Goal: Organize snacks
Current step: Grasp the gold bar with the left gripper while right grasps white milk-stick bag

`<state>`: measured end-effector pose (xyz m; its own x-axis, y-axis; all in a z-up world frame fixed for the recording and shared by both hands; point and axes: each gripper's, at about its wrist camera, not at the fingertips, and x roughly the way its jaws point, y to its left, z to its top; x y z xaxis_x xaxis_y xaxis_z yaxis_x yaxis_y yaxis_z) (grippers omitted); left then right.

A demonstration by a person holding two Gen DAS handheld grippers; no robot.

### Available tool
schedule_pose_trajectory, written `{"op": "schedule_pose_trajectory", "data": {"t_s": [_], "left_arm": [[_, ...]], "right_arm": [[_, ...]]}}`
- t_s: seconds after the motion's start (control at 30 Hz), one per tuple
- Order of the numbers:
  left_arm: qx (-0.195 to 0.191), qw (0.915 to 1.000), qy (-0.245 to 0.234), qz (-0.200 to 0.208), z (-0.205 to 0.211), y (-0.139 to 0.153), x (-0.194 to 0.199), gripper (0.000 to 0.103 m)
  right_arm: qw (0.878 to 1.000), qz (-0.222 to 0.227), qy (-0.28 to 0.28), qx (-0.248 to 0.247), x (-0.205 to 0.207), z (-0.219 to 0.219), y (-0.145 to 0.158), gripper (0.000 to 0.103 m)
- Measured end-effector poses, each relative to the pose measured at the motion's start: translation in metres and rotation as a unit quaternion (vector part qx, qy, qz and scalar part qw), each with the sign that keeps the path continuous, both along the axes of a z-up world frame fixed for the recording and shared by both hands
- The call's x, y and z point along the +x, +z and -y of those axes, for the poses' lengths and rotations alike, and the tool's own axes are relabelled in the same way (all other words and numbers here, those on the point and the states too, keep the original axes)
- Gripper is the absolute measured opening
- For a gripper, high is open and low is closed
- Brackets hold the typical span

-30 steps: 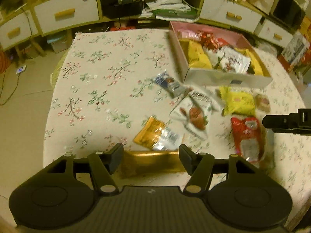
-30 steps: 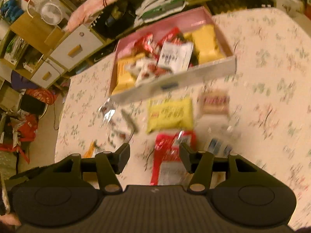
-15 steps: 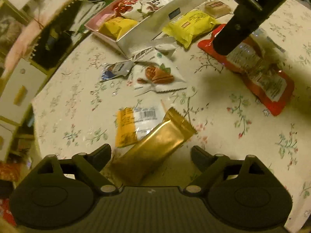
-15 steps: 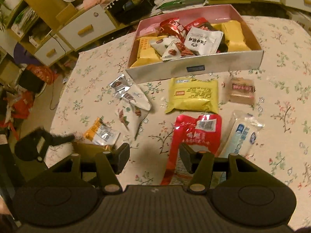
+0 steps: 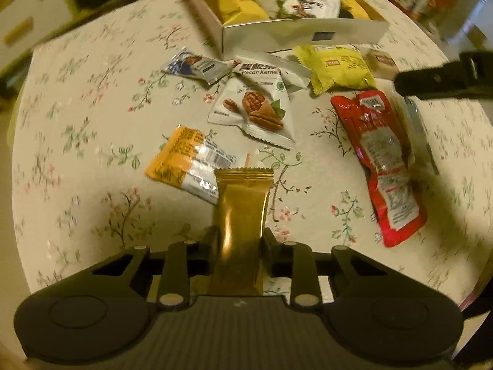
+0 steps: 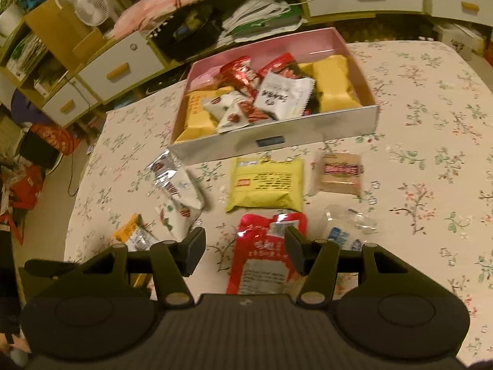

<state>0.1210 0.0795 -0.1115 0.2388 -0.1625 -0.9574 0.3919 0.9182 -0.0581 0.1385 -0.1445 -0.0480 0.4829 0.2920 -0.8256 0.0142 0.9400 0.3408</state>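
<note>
The left gripper (image 5: 238, 240) has just been closing: half a second ago its fingers stood wide with the gold packet (image 5: 241, 215) lying slantwise between them, and now both pads press its sides, so the packet stands lengthwise along the fingers with its crimped end pointing away from the camera. The view has also swung, so the snack box (image 5: 303, 32) now sits at the top rather than upper left.

The gold packet is a slim, shiny foil bar wrapper with a serrated seal, bare of any print that can be read. It is at the near edge of the floral-clothed desk (image 5: 77, 117), its far end just beside an orange and silver packet (image 5: 185, 162).

The right gripper (image 6: 245, 248) is about half open with nothing gripped; it hangs over a red pouch (image 6: 262, 246) that lies on the desk below its fingers, as it did half a second ago. Beyond the pouch lie a yellow packet (image 6: 266, 185) and a small brown bar (image 6: 340, 174), both just in front of the box (image 6: 339, 123), which is part filled with snacks
</note>
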Motion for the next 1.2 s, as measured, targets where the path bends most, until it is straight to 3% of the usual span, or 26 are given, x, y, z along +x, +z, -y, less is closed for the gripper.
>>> {"op": "schedule_pose_trajectory", "data": {"t_s": [0.2, 0.33, 0.53, 0.67, 0.77, 0.9, 1.2], "left_arm": [[-0.052, 0.9980, 0.035, -0.006, 0.007, 0.013, -0.007, 0.033], [-0.064, 0.9968, 0.048, 0.005, 0.013, 0.023, -0.009, 0.033], [-0.078, 0.9944, 0.068, 0.019, 0.016, 0.037, -0.004, 0.033], [-0.085, 0.9921, 0.089, 0.025, 0.016, 0.040, 0.004, 0.033], [-0.081, 0.9915, 0.097, 0.032, 0.019, 0.044, 0.003, 0.033], [-0.087, 0.9902, 0.104, 0.035, 0.021, 0.046, 0.003, 0.033], [-0.081, 0.9903, 0.105, 0.040, 0.021, 0.044, 0.003, 0.033]], "right_arm": [[0.997, -0.040, -0.062, -0.013, -0.004, 0.031, -0.016, 0.053], [0.994, -0.063, -0.084, -0.005, -0.008, 0.043, -0.029, 0.053], [0.994, -0.088, -0.064, -0.011, -0.007, 0.034, -0.043, 0.051], [0.996, -0.068, -0.037, -0.046, -0.011, 0.019, -0.042, 0.053], [0.996, -0.058, -0.022, -0.066, -0.012, 0.016, -0.041, 0.038], [0.997, -0.061, -0.025, -0.047, -0.014, 0.026, -0.040, 0.024], [0.996, -0.069, -0.051, 0.018, -0.010, 0.045, -0.045, 0.018]]}}
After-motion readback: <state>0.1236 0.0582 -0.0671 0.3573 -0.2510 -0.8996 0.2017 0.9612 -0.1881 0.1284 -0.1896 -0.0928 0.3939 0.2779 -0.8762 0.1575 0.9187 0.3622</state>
